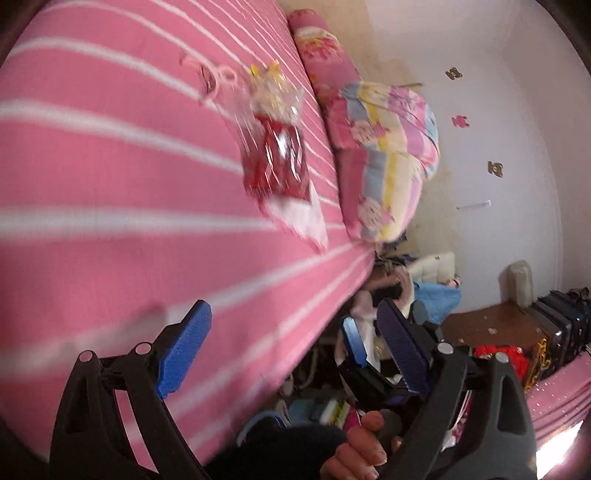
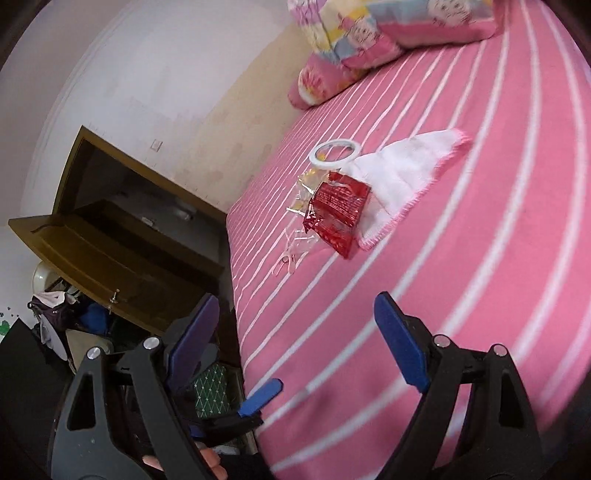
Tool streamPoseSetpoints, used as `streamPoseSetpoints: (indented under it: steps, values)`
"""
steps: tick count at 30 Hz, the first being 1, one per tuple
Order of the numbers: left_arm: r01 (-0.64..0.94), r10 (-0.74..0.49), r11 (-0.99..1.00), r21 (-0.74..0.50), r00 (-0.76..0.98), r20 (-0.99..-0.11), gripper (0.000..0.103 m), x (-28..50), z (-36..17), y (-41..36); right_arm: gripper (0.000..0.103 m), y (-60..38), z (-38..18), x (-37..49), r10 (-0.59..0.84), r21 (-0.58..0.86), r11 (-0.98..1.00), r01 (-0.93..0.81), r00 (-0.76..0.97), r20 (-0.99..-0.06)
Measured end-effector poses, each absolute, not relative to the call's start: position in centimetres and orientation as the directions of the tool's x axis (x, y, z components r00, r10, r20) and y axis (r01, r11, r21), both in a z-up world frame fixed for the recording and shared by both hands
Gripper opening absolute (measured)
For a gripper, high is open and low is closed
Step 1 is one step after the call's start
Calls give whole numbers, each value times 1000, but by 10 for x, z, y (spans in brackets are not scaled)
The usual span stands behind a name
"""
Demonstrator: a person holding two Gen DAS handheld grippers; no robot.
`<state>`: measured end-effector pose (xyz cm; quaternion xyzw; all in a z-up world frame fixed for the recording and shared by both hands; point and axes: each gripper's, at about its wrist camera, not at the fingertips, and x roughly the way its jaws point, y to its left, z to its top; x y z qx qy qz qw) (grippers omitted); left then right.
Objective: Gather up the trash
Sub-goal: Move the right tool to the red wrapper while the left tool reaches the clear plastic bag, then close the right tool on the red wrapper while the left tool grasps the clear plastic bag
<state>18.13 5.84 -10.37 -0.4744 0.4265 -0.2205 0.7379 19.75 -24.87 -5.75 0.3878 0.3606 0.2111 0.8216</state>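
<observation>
Red wrapper lies on the pink striped bed, partly over a white cloth, its long axis running away from me toward the pillows. My left gripper and right gripper both gape, holding nothing.

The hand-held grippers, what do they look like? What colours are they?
Each hand-held gripper, left and right, has a black plastic frame with triangle-shaped holes and round silver pins at the joints. The two fingers on each carry flat blue pads with a bumpy, textured face. The person's bare fingers show at the handle beside a dark sleeve. No cables are visible.
</observation>
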Motion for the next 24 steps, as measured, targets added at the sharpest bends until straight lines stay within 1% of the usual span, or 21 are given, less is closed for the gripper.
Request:
streamPoseSetpoints:
  steps: [5, 8, 12, 17, 19, 21, 23, 24]
  values:
    - [-100, -731, 444, -890, 534, -425, 88, 249, -116, 68, 86, -239, -79, 256, 643, 787, 612, -72, 624, -444]
    - [-101, -730, 447, -889, 532, -428, 88, 284, -120, 67, 85, -236, -88, 289, 637, 773, 631, -64, 612, -469]
    - [-177, -700, 456, -872, 534, -474, 88, 322, -135, 74, 85, -237, -98, 316, 611, 753, 657, -35, 609, -505]
    - [-208, -670, 461, -863, 557, -491, 87, 355, -140, 75, 76, -234, -112, 342, 602, 753, 658, -7, 605, -521]
    - [-211, -661, 463, -861, 565, -494, 86, 363, -141, 73, 74, -233, -114, 352, 598, 748, 663, -9, 608, -523]
    - [-221, -646, 473, -853, 571, -507, 76, 372, -143, 71, 69, -232, -118, 362, 595, 750, 661, 0, 610, -524]
    - [-244, -635, 472, -847, 572, -519, 62, 376, -148, 71, 62, -234, -123, 368, 596, 758, 653, 11, 609, -523]
    - [-257, -630, 464, -848, 577, -520, 58, 377, -150, 72, 60, -235, -125, 369, 598, 759, 651, 15, 606, -525]
